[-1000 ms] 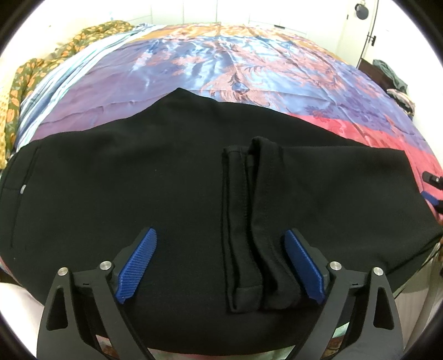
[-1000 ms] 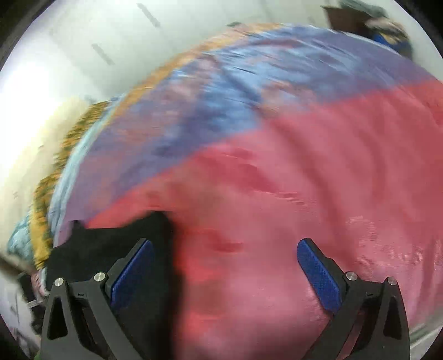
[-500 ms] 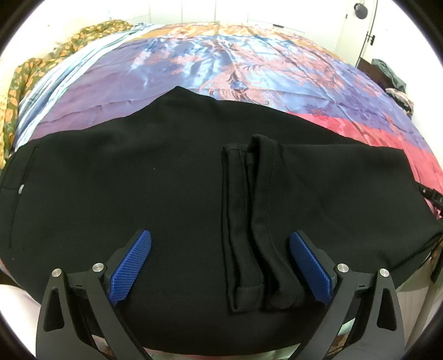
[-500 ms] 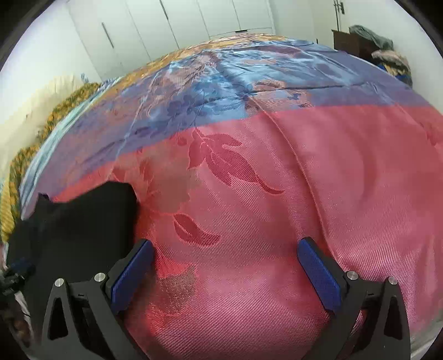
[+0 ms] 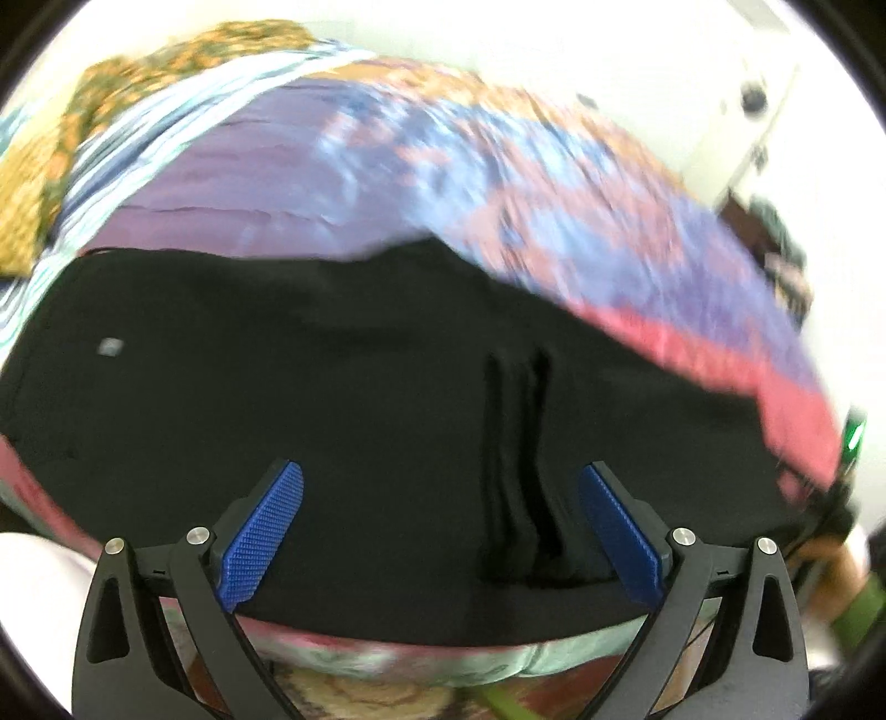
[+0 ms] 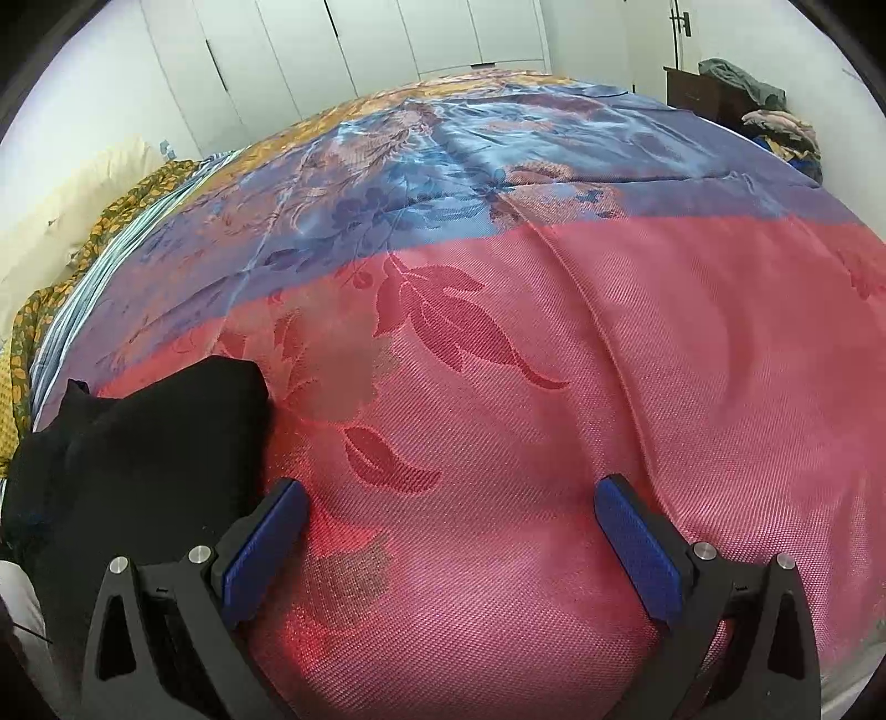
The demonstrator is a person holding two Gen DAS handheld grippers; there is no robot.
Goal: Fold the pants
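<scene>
Black pants point(image 5: 343, 399) lie flat across the near edge of the bed, with a narrow folded strip point(image 5: 518, 471) of leg cuffs lying on top near the front. My left gripper point(image 5: 440, 526) is open and empty, hovering over the pants' near edge; this view is blurred by motion. In the right wrist view one end of the pants point(image 6: 149, 443) lies at the lower left. My right gripper point(image 6: 451, 540) is open and empty over bare pink bedspread, its left finger beside the pants' edge.
The bed has a satin floral bedspread point(image 6: 498, 310), pink near, blue and purple farther. A yellow floral cloth point(image 6: 72, 277) and a pillow point(image 6: 72, 194) lie at the far left. White wardrobe doors point(image 6: 343, 50) stand behind. A dark dresser with clothes point(image 6: 742, 94) stands at the far right.
The left gripper has swung, tilting and blurring its view, with the pants now lying more slanted in frame. The right gripper has settled over the pink bedspread, near the pants' end.
</scene>
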